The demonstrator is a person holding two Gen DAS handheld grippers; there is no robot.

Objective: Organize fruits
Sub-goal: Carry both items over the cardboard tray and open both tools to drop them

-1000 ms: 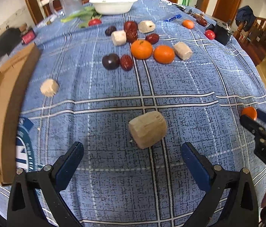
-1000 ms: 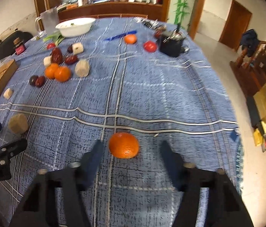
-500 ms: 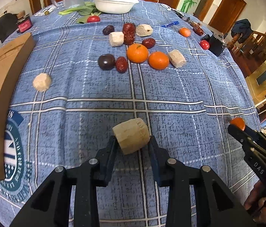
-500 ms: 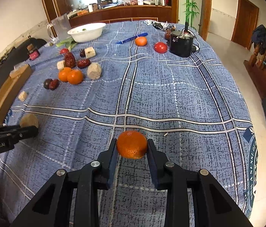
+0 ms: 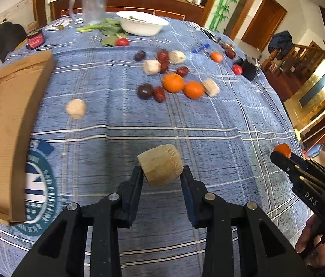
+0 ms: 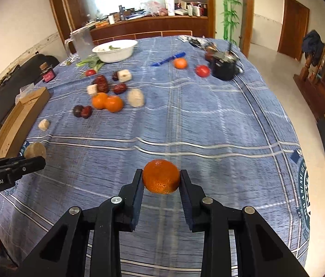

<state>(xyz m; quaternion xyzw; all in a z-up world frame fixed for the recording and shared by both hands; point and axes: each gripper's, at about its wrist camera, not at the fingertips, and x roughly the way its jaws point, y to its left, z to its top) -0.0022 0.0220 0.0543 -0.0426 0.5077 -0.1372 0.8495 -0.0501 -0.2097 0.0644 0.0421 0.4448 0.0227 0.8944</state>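
**Both claws loaded: a pale chunk on the left, a mandarin on the right**

At the far left a shallow brown cardboard tray point(image 5: 5, 124) lies on the blue plaid tablecloth point(image 5: 208, 120), its rim low and its floor bare. Next, the left gripper point(image 5: 161, 177) is clamped narrow around a beige, rough-skinned cylindrical chunk point(image 5: 160, 165), pads pressing its curved sides. It looks fibrous and firm, probably light; the flat cut ends would offer a steadier hold than the round flanks, which could roll.

In the middle of the table sits the loose heap: two glossy orange mandarins point(image 5: 183, 85), dark red wrinkled dates point(image 5: 159, 93), a dark purple round fruit point(image 5: 144, 91) and more pale chunks. A white bowl point(image 5: 142, 24) stands beyond them.

To the right, the right gripper point(image 6: 161, 181) pinches a small dimpled orange mandarin point(image 6: 161, 176) across its widest part, just above the cloth. Its peel is soft and slightly slick, so a gentle squeeze at the equator suits it; harder pressure would likely bruise it.
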